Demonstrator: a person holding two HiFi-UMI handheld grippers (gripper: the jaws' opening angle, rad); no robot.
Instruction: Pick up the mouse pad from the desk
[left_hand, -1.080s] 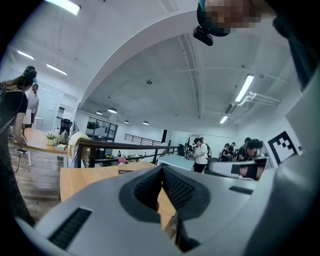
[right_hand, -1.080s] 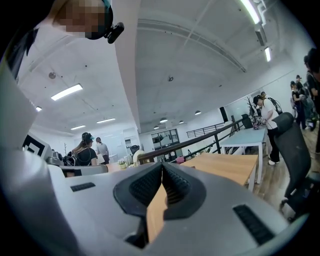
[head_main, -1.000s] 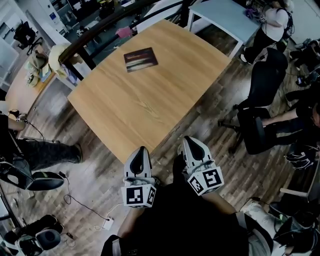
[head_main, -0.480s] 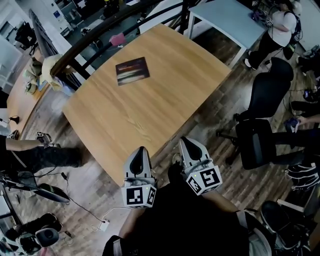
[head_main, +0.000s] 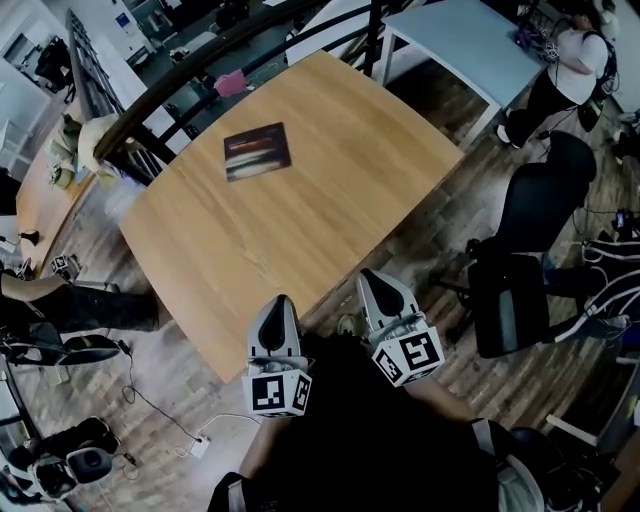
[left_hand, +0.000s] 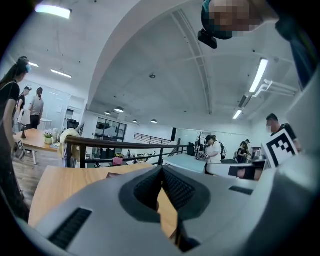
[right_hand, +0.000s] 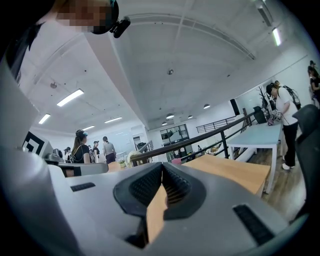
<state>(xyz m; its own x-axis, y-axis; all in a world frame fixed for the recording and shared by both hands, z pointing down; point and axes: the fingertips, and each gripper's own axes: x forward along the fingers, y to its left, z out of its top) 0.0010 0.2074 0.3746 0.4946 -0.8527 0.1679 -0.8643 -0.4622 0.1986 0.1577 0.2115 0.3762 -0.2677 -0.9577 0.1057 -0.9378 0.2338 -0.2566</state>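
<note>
At the head view's centre, the wooden worktop (head_main: 320, 230) carries the mouse pad (head_main: 257, 151) toward its upper-left edge, well apart from both tongs. Only the gripper views show the left tongs (left_hand: 161, 172) and right tongs (right_hand: 162, 172) closed tight, empty.

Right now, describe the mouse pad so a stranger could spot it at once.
Find the big light wooden desk. Near its far edge, by the black railing, lies the mouse pad: a flat dark rectangle with pale streaks, the only thing on the desk.
</note>
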